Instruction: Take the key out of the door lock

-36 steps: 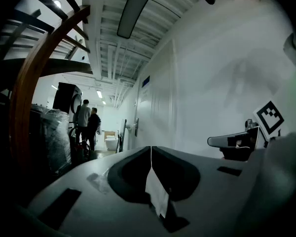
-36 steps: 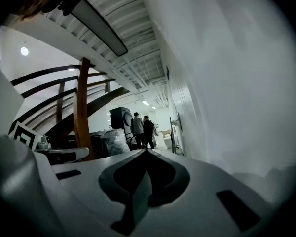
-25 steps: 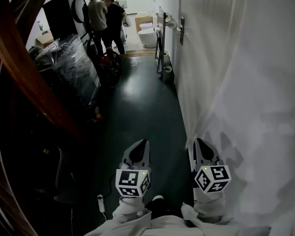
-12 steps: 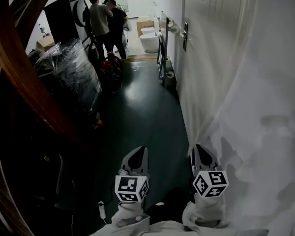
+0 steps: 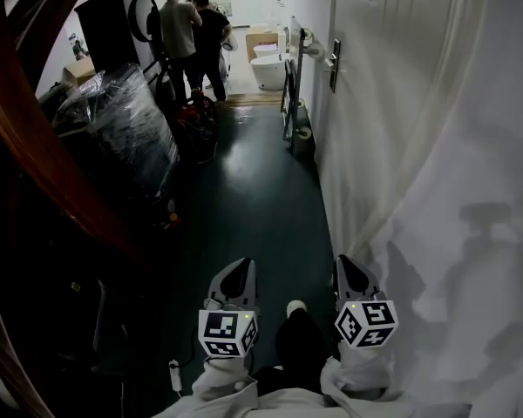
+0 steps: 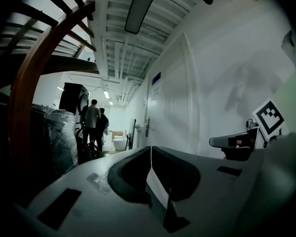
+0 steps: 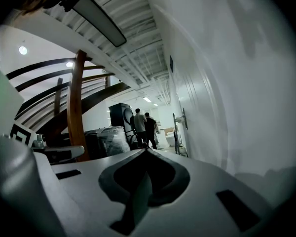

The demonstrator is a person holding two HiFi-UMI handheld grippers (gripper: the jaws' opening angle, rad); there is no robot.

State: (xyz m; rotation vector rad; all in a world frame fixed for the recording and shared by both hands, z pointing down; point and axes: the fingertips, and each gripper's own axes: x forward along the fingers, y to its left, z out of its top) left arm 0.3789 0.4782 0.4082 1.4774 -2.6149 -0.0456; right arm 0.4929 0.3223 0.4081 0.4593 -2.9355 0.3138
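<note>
Left hand-held gripper [image 5: 234,275] and right hand-held gripper [image 5: 349,270] both closed, empty; door handle [image 5: 334,60] well ahead on right wall [image 5: 392,120].

White on the door [image 5: 383,68], dark at its handle plate [image 5: 335,64]. Left of the door: glossy deep green floor [image 5: 244,190], reddish-brown curved wooden beam [image 5: 35,120], black bundle [image 5: 122,133] under shiny clear wrap. Short of the door: pale grey left gripper [image 5: 235,277] and right gripper [image 5: 349,273], each with black-and-white square markers.
</note>
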